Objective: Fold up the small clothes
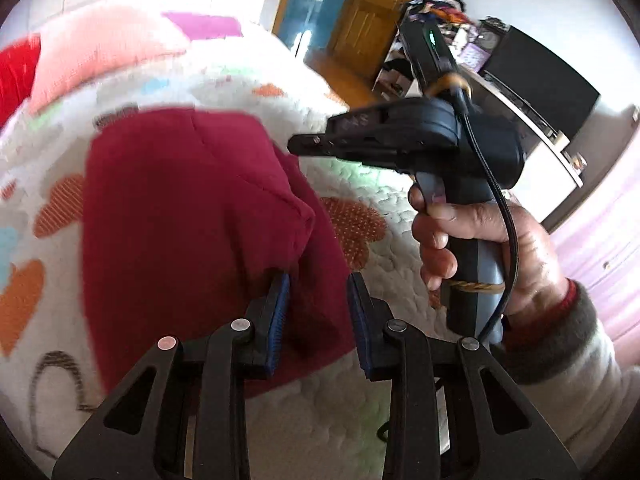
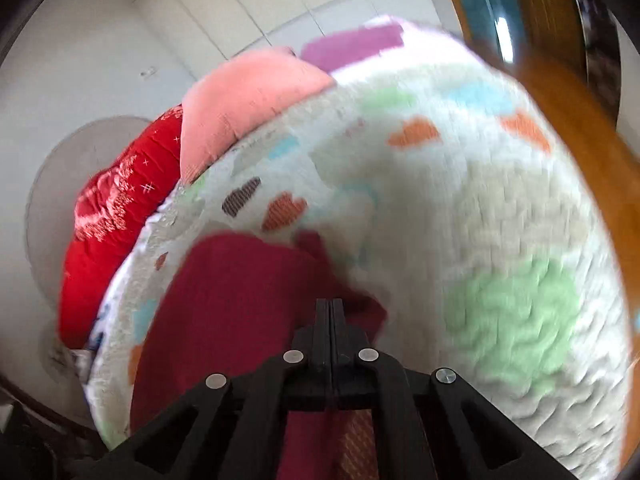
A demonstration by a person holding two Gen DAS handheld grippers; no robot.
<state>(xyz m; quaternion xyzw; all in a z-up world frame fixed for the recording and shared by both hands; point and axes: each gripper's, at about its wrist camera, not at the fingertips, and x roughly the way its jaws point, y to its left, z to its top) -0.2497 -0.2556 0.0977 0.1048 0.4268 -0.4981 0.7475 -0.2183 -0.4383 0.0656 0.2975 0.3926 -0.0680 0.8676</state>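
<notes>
A dark red garment (image 1: 192,220) (image 2: 240,300) lies bunched on a white fleece blanket (image 1: 400,308) (image 2: 480,200) printed with coloured hearts. My left gripper (image 1: 318,300) is at its near edge, and its blue pads (image 1: 280,304) squeeze a thick fold of the cloth between them. My right gripper (image 1: 300,146) (image 2: 330,304), held in a person's hand (image 1: 480,240), has its fingers pressed together at the garment's right edge, where a thin edge of cloth seems pinched. The right wrist view is blurred.
A pink pillow (image 1: 100,52) (image 2: 248,100) and a red cushion (image 1: 16,76) (image 2: 116,232) lie at the blanket's far left. A wooden door (image 1: 372,8) and a black-and-white cabinet (image 1: 540,80) stand beyond the bed's right side. A white tiled wall (image 2: 100,60) runs behind.
</notes>
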